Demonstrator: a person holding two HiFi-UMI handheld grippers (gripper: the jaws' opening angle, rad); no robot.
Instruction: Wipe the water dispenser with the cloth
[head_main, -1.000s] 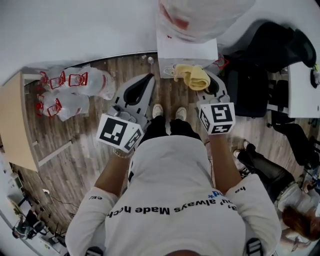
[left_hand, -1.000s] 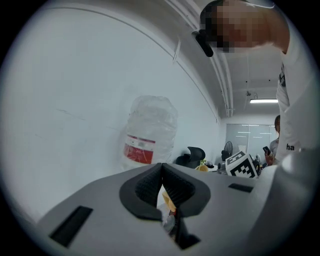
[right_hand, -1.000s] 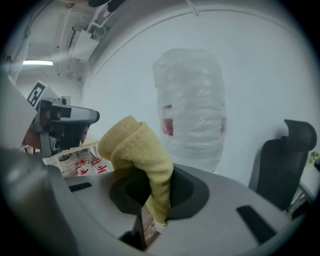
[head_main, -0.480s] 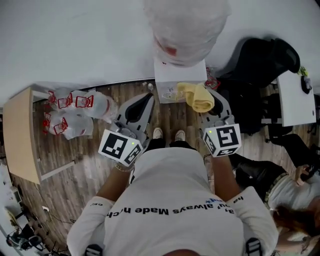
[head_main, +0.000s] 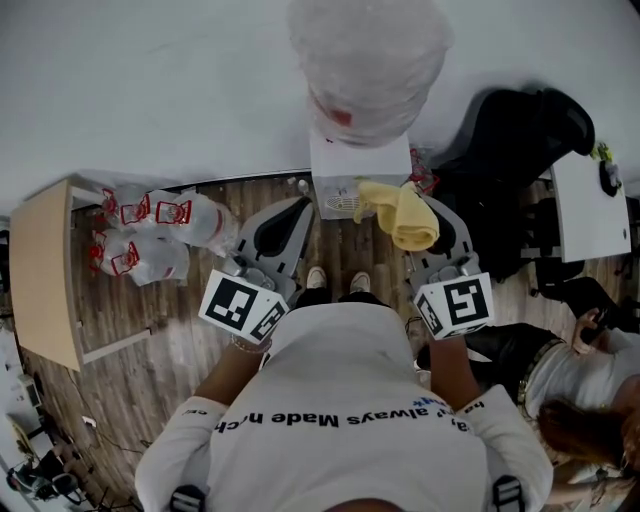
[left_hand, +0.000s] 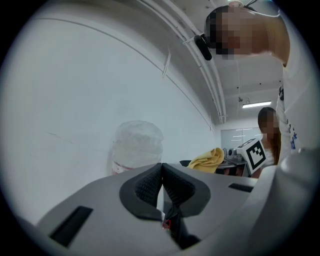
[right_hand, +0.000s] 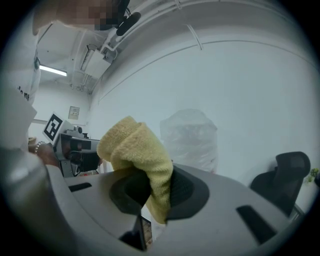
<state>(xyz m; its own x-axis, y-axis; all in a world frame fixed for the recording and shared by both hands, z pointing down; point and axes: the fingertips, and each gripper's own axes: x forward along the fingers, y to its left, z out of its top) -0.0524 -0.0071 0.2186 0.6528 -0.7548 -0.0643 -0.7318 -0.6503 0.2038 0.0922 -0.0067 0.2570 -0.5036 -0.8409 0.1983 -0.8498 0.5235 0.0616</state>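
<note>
The white water dispenser (head_main: 358, 172) stands against the wall with a plastic-wrapped bottle (head_main: 368, 60) on top. A yellow cloth (head_main: 402, 212) hangs from my right gripper (head_main: 432, 222), which is shut on it just in front of the dispenser's right side. In the right gripper view the cloth (right_hand: 142, 162) bulges up between the pads, with the bottle (right_hand: 190, 137) behind it. My left gripper (head_main: 285, 215) is shut on nothing, left of the dispenser. In the left gripper view the bottle (left_hand: 137, 145) shows ahead and the cloth (left_hand: 207, 159) to the right.
Several wrapped water bottles (head_main: 150, 230) lie on the wooden floor at the left, beside a light wooden board (head_main: 35, 270). A black office chair (head_main: 510, 150) and a white desk (head_main: 590, 205) stand at the right. Another person (head_main: 570, 395) sits at the lower right.
Both grippers have risen and moved forward towards the dispenser, with the cloth carried along in the right one. The head view has shifted so the bottle sits more central.
</note>
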